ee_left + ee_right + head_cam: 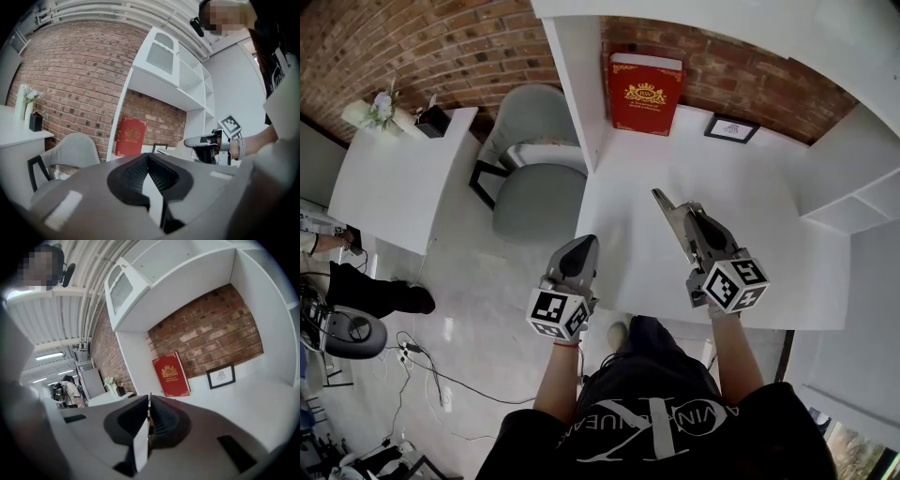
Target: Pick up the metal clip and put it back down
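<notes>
**Item 1: metal clip** (666, 208). It is in my right gripper (682, 231), not lying loose. In the head view it sticks out past the jaw tips as a narrow bright strip. Its long axis carries on along the line of the gripper, away from me and a little left, towards the red book (644, 94) at the back wall. It sits over the bare middle of the desk (778, 225), so the put-down is straight below. From this steep angle I cannot tell whether its far end is touching the surface or is just above it.

**Item 2: right gripper** (149, 417). The jaws are pressed together on the metal clip (149, 399), which shows edge-on in the right gripper view as a thin upright sliver between the ribbed pads. Nothing else is in the jaws. This hand has the job: lower, then release.

**Item 3: left gripper** (579, 248). It hangs at the desk's near left corner, beside the right gripper and well apart from the clip. In the left gripper view the gripper (148, 161) has its jaws closed tip to tip with nothing between them.

**Item 4: surroundings.** A small picture frame (731, 128) leans at the back of the desk, and a grey chair (539, 192) stands off to the left. Neither is in the path of the clip.
</notes>
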Demonstrator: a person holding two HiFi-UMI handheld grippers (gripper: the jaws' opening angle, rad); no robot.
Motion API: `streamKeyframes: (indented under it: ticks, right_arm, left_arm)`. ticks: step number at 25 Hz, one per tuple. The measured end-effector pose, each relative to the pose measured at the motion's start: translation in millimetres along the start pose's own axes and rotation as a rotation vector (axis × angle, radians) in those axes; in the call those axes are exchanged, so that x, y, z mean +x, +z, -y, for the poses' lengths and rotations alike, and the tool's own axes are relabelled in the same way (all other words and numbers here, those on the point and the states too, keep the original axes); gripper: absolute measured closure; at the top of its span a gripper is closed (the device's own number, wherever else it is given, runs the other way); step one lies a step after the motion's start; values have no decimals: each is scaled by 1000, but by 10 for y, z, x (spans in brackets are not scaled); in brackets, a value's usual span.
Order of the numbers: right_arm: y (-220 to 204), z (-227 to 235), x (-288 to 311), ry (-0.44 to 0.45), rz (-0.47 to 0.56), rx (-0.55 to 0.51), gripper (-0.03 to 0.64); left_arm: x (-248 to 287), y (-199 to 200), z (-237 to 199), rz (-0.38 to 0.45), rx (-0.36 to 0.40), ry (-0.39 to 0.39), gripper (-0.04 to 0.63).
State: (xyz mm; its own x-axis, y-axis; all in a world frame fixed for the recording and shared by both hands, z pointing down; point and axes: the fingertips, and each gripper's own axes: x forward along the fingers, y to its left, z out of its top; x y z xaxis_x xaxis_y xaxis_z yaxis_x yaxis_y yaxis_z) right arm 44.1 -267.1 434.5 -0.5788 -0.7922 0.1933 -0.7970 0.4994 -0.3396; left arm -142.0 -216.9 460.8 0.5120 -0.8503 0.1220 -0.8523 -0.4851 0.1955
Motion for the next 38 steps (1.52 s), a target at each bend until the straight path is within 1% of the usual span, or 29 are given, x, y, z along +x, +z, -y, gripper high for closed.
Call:
streamKeyframes:
  ticks: [3,10,14,17,24,38]
  right_arm:
    - [146,-67,-90,-1,28,-42,591]
    - [516,-228,-311,18,103,-102,591]
    - [651,-322,-412,29,133,-139,591]
    - [694,-393,-463,33,135,-179,591]
    - [773,-476,-555,47,149,-209,591]
    - [855,-460,-566,59,166,-222,591]
  left_arm:
    - [-21,98,25,19,3,-1,588]
    - [-102,420,93,80,5,-1,588]
    - [-163,540,117,108,12,7,588]
    - [-208,595,134,119,19,11,588]
    - [-254,680,129,139,23,23,588]
    - [-199,716,149,154,27,29,588]
